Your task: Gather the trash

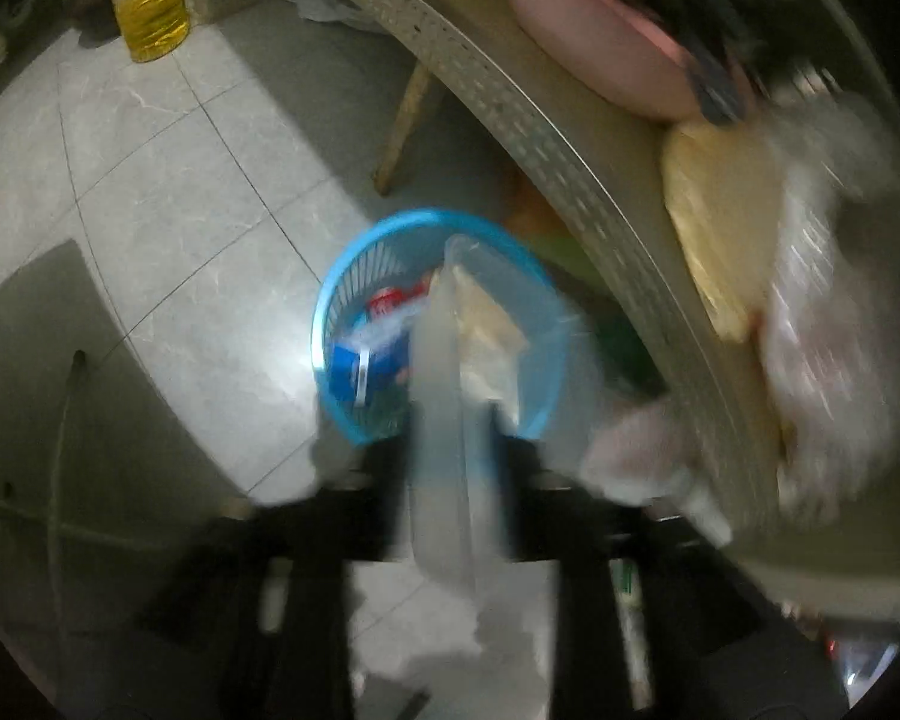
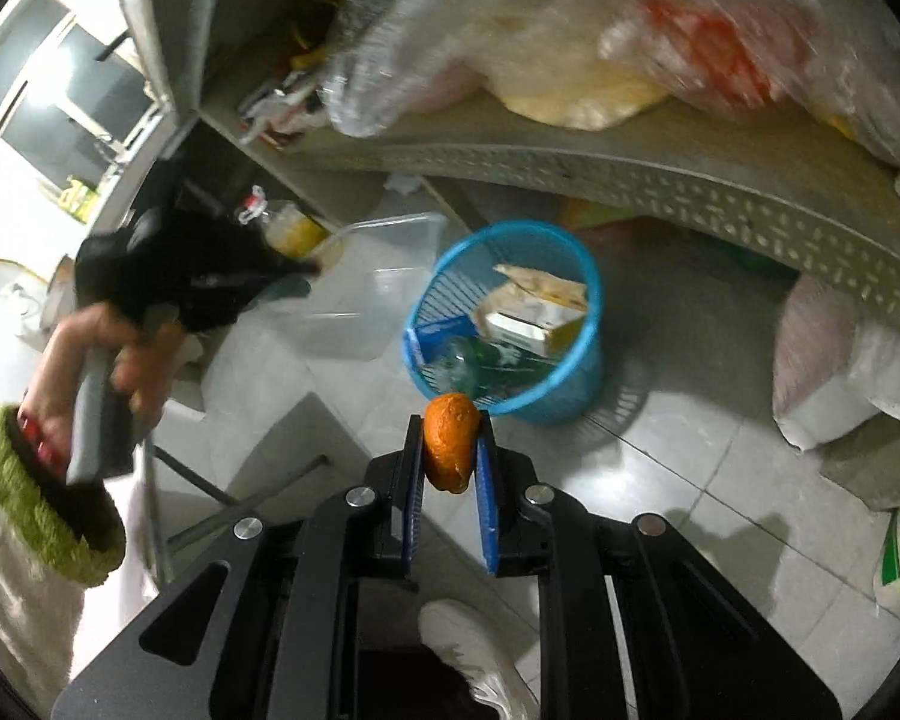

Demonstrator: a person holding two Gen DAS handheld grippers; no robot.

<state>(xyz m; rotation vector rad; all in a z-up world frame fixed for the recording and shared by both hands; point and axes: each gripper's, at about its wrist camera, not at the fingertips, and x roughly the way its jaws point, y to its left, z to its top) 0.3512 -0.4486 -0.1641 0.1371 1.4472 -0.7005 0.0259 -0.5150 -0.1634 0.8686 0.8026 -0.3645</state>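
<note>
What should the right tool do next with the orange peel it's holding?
Probably carry it forward until it hangs over the blue basket, then open. The right tool is shut on the orange peel, which sits just short of the basket's near rim, over floor tiles. The basket already holds a carton and other trash, with room left.

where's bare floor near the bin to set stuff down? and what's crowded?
Bare tiles: left of the blue basket out to the oil bottle, and in front of it, between it and the white sacks under the table. Crowded: the tabletop, piled with plastic bags, and the basket itself, already holding trash.
</note>
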